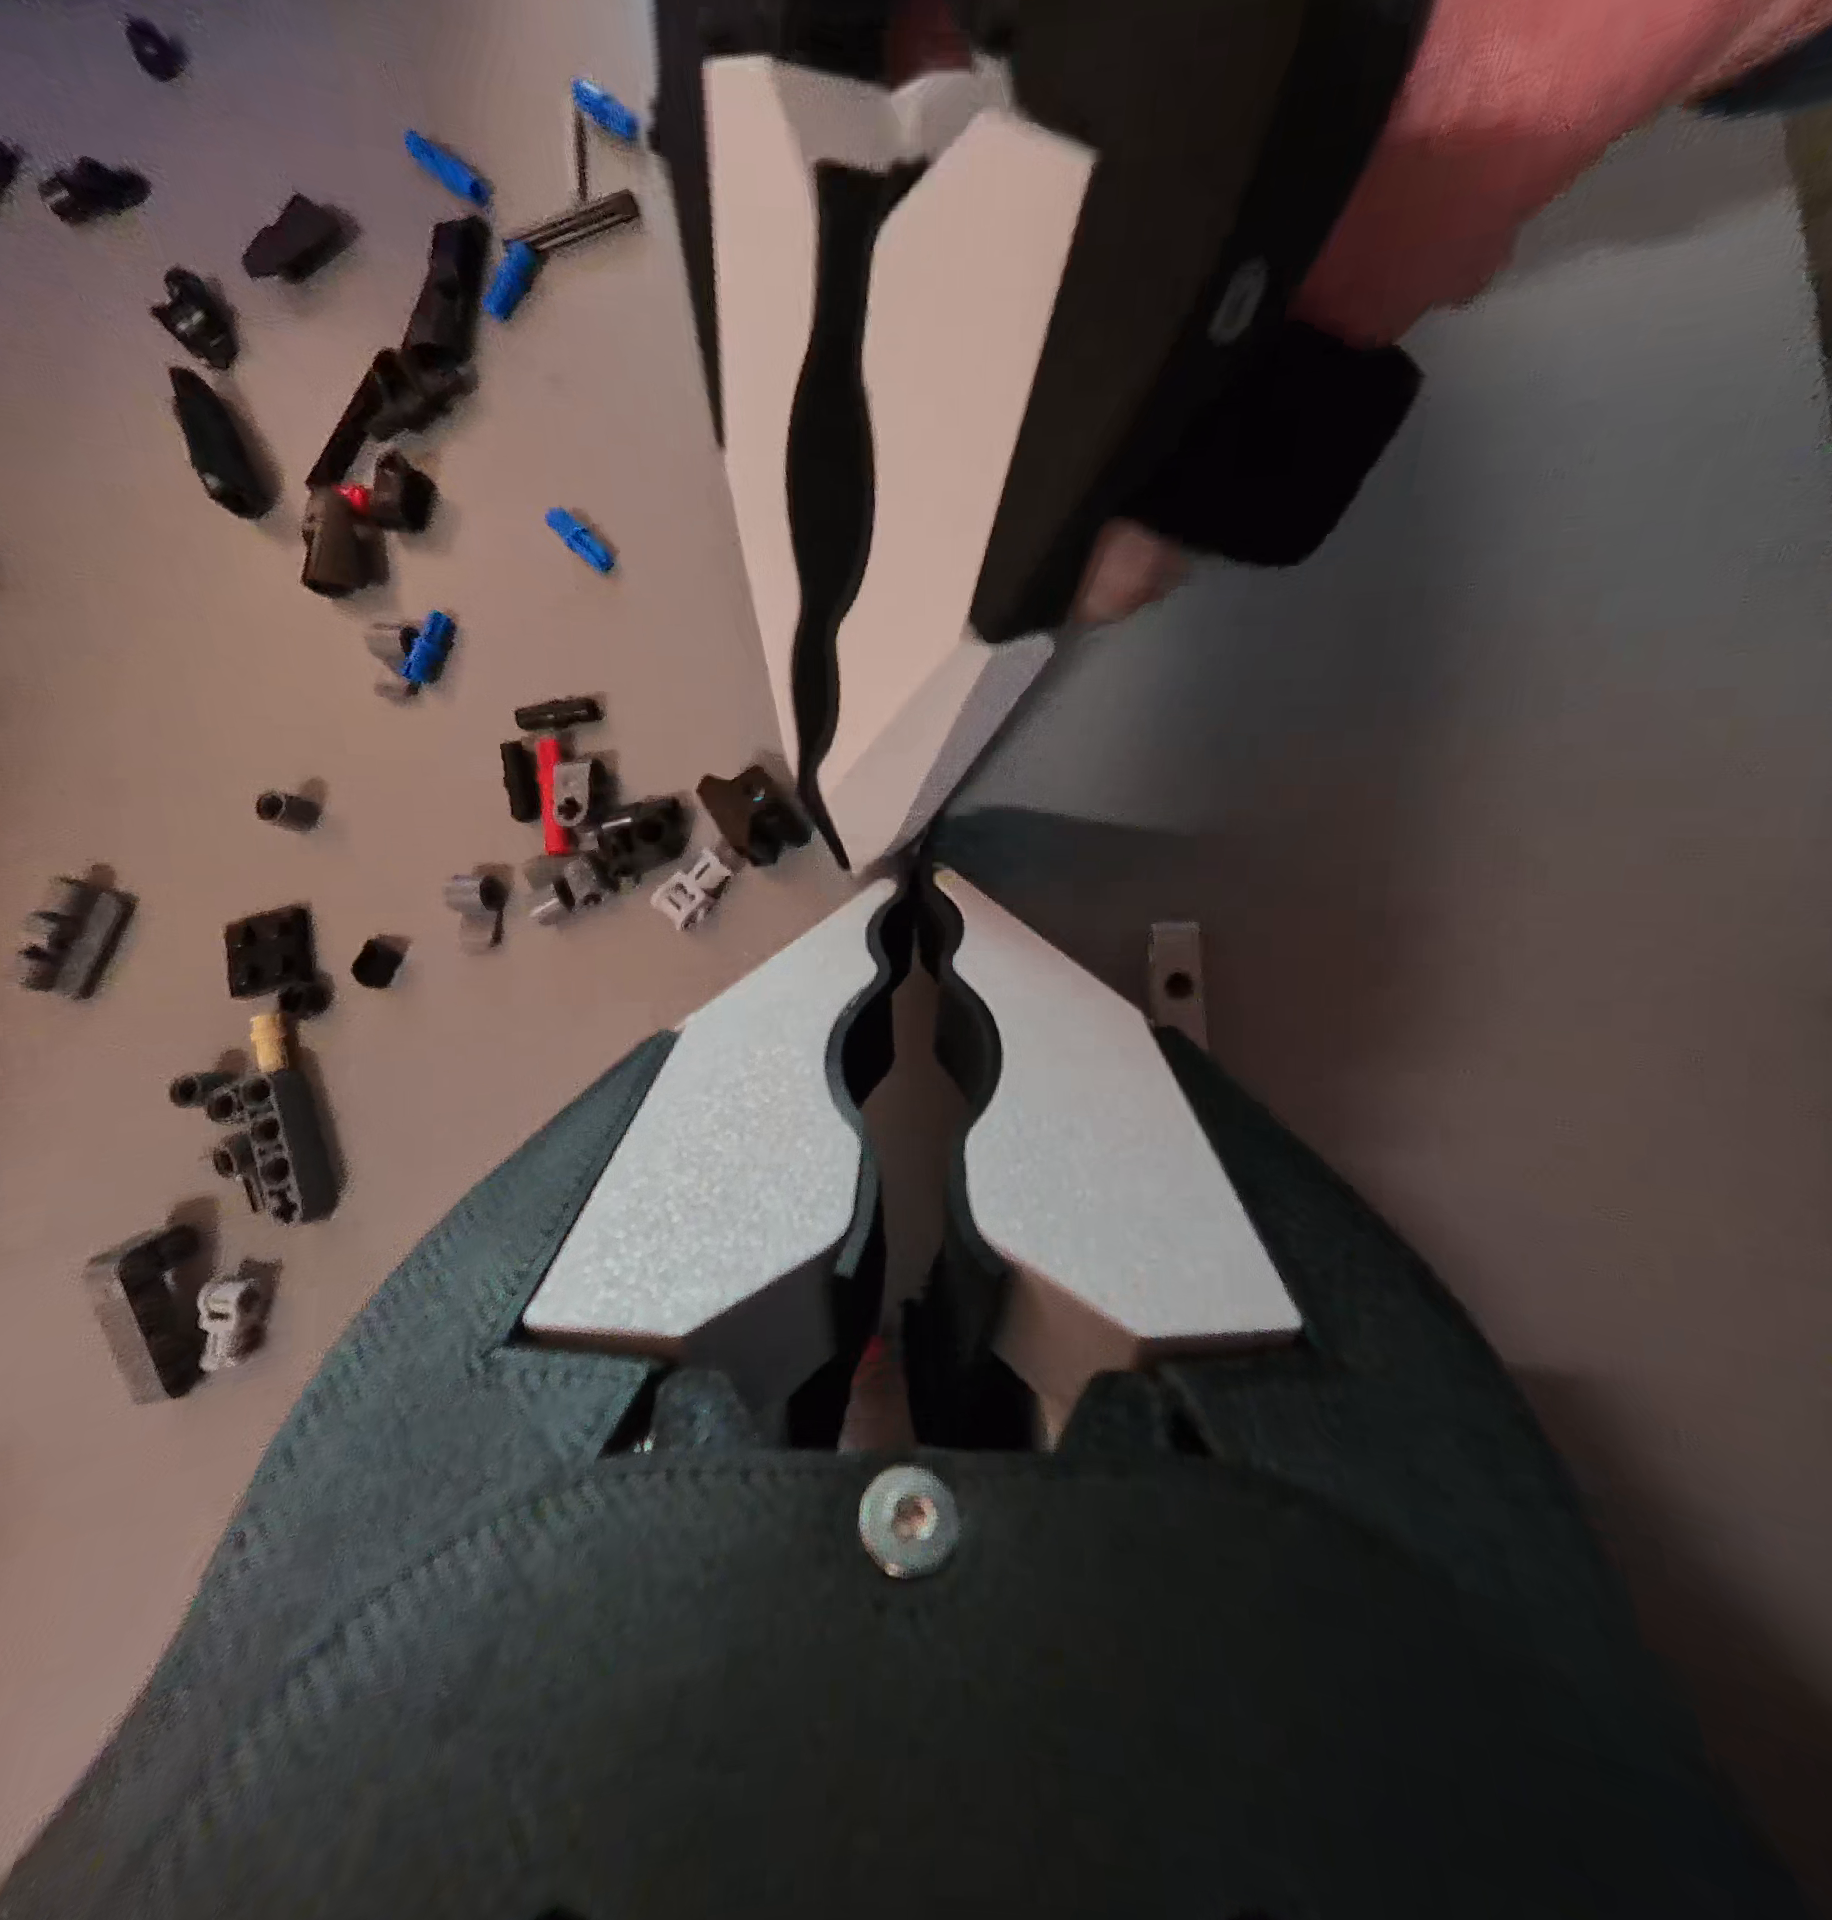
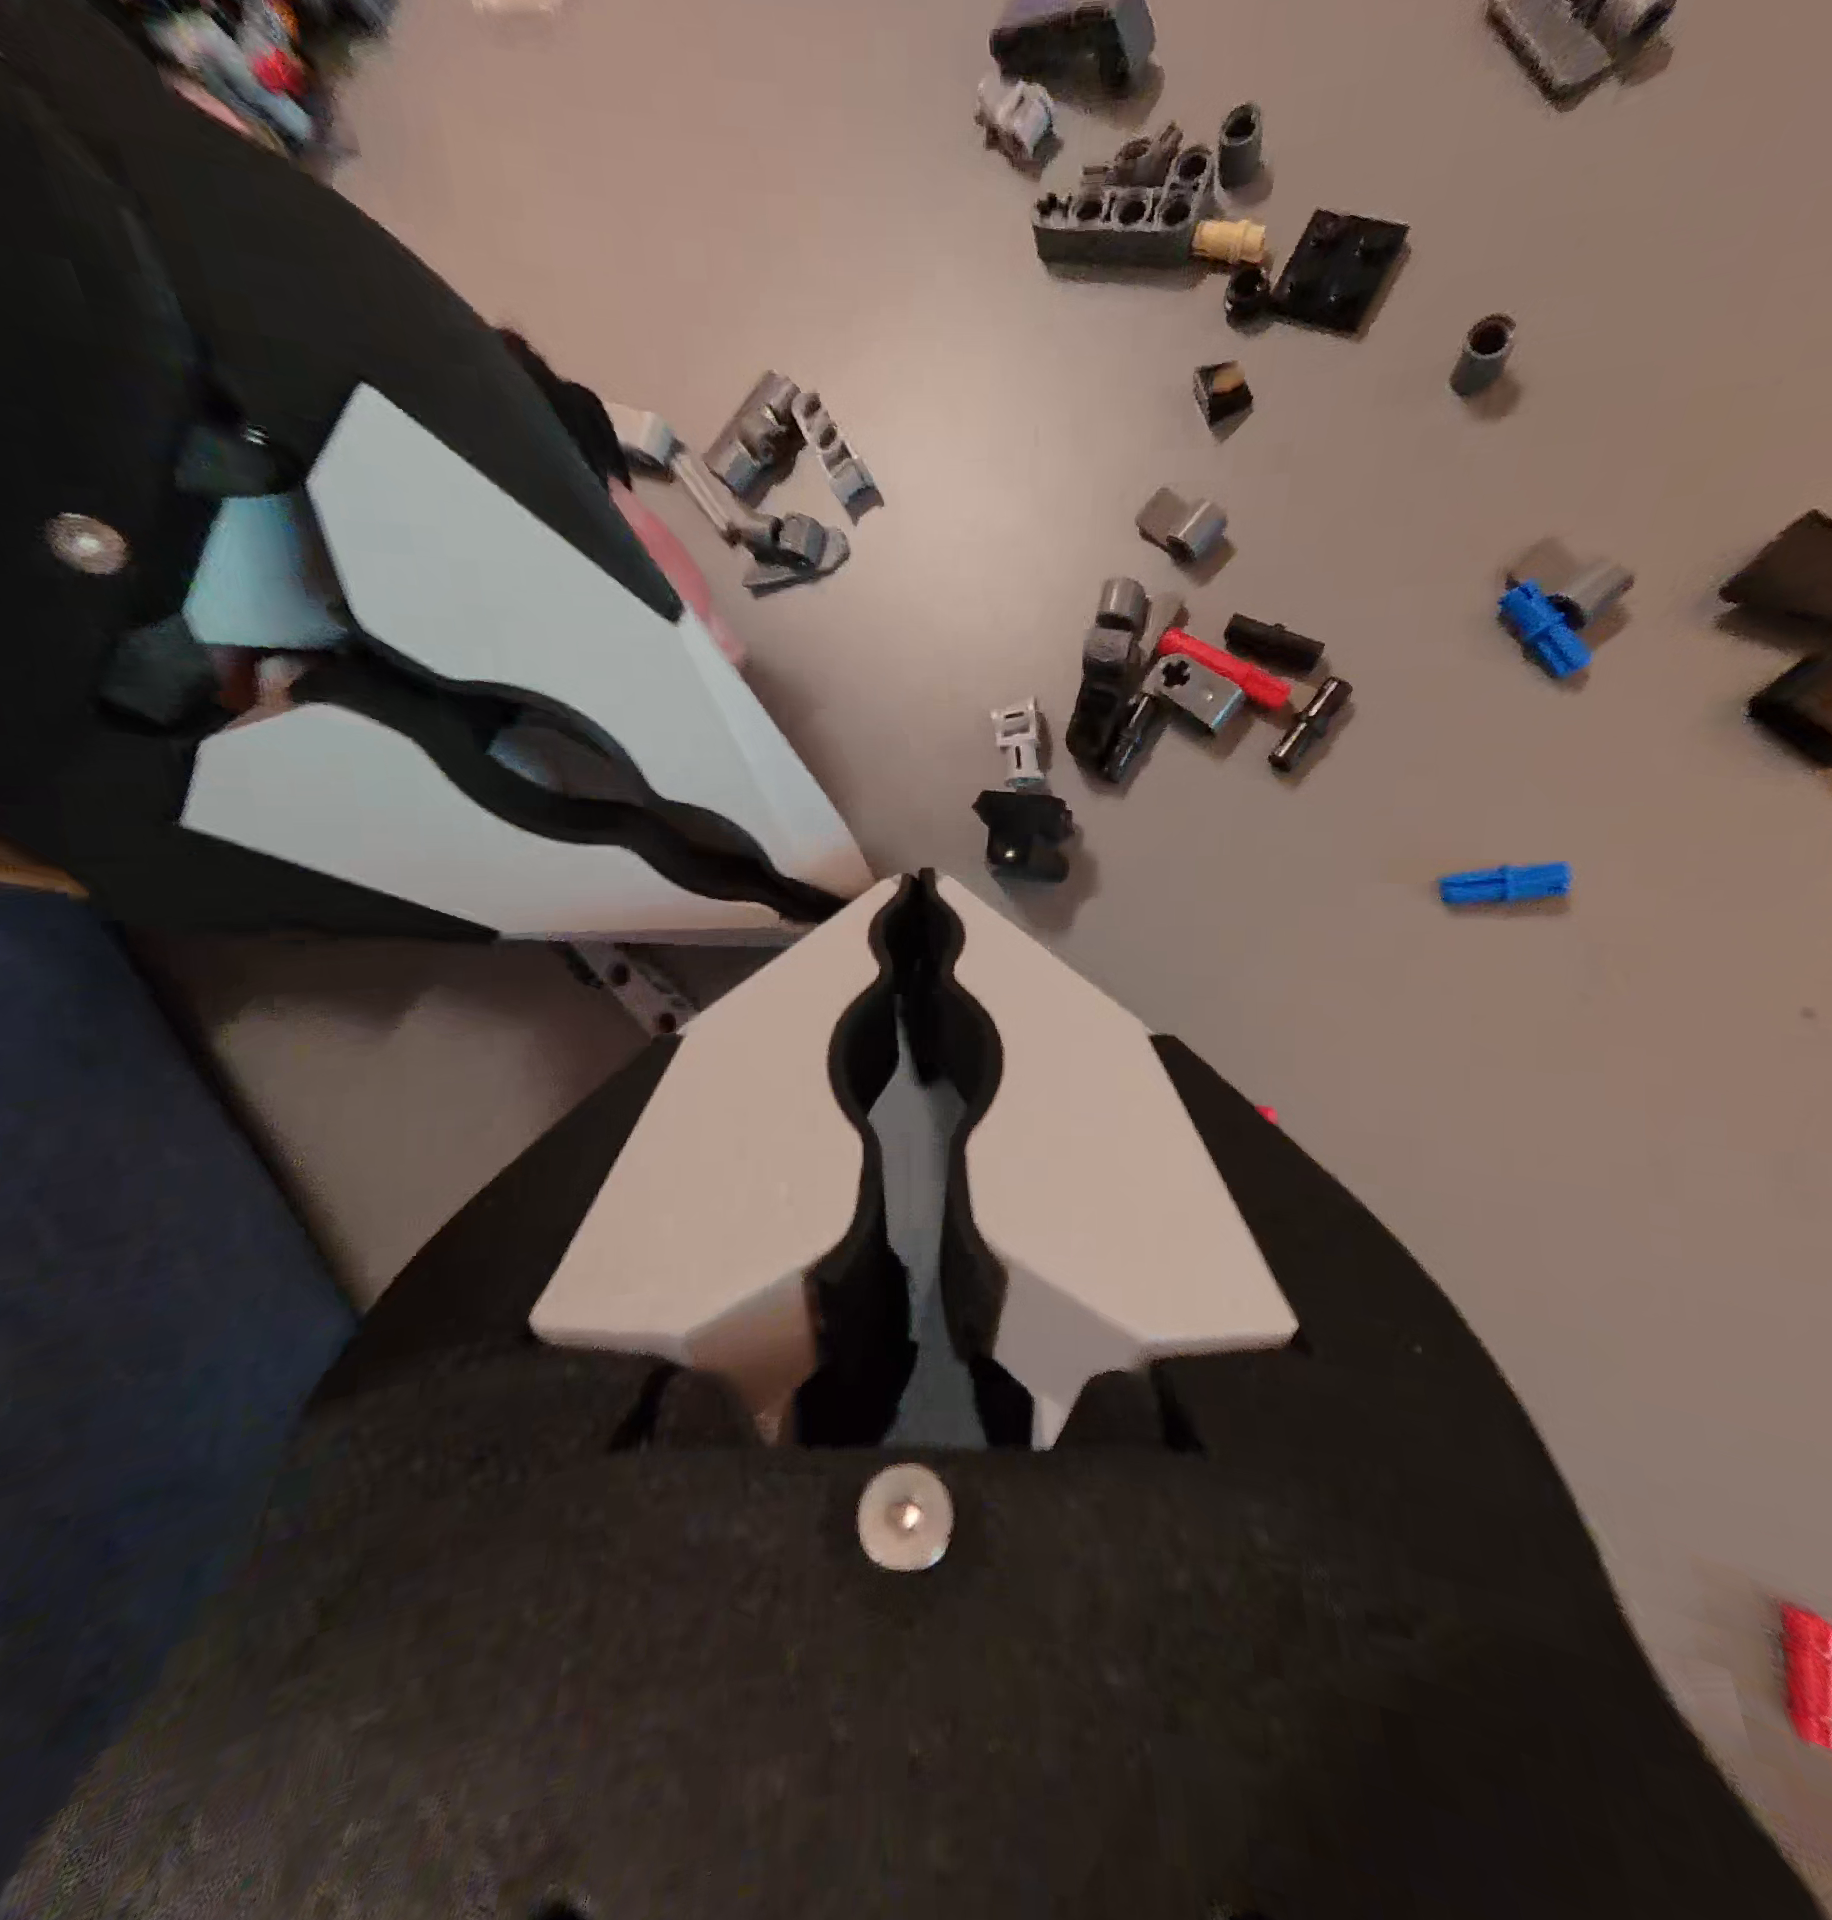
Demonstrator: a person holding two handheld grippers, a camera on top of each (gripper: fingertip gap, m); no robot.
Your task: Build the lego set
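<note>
Left wrist view shows your left gripper [image 1: 914, 894] with its fingers [image 1: 746, 1122] drawn nearly together at the tips, and the right gripper [image 1: 839, 831] coming in from above so the two sets of tips almost meet nose to nose. Whether a small piece is pinched between either pair you cannot tell; the black pads hide the gap. In the right wrist view the right gripper [image 2: 917, 883] is likewise clenched at the tips, with the left gripper [image 2: 818, 904] slanting in from the left.

Beneath the meeting point a grey beam with holes [image 2: 631, 982] lies on the desk [image 2: 1307, 1143], its long axis running diagonally under the left fingers; one end shows as a grey beam end [image 1: 1177, 971] just right of them. That beam looks like the likely work piece, and your left gripper is the nearer.

The loose lego pieces [image 1: 569, 821] lie scattered left of both tips, a blue pin [image 2: 1504, 885] well apart to the right gripper's right.
</note>
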